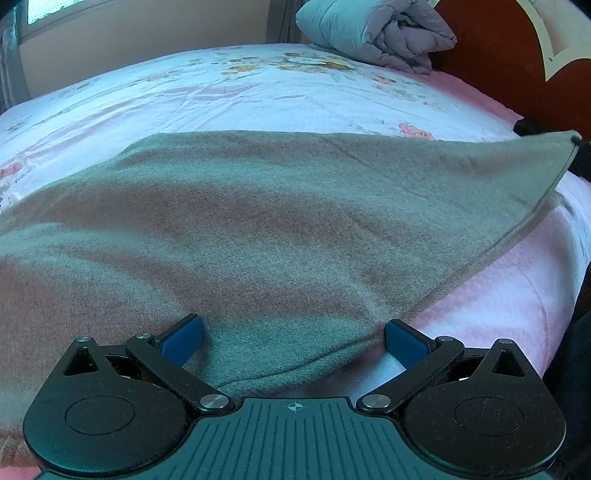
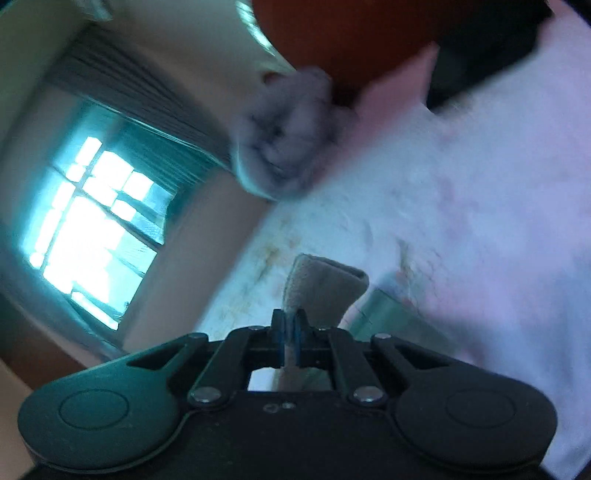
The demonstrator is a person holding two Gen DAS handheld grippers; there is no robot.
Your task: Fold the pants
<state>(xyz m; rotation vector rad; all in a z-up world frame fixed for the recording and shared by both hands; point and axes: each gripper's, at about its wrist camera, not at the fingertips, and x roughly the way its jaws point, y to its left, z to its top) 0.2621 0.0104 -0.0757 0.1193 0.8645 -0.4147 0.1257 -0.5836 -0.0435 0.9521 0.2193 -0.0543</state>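
Grey-brown pants (image 1: 236, 229) lie spread over the bed in the left wrist view. Their far right corner (image 1: 569, 142) is lifted off the bed. My left gripper (image 1: 293, 338) is open, its blue pads (image 1: 183, 339) wide apart on either side of the near edge of the pants, which lies between them. My right gripper (image 2: 291, 326) is shut on a corner of the pants (image 2: 325, 288), which sticks up past the fingertips. The right wrist view is tilted and blurred.
The bed (image 1: 221, 92) has a pale floral sheet with a pink edge (image 1: 517, 295). A rolled grey quilt (image 1: 376, 33) lies at the far end by the red-brown headboard (image 1: 498, 55); the quilt (image 2: 288, 140) also shows in the right wrist view. A window (image 2: 88, 221) is on the wall.
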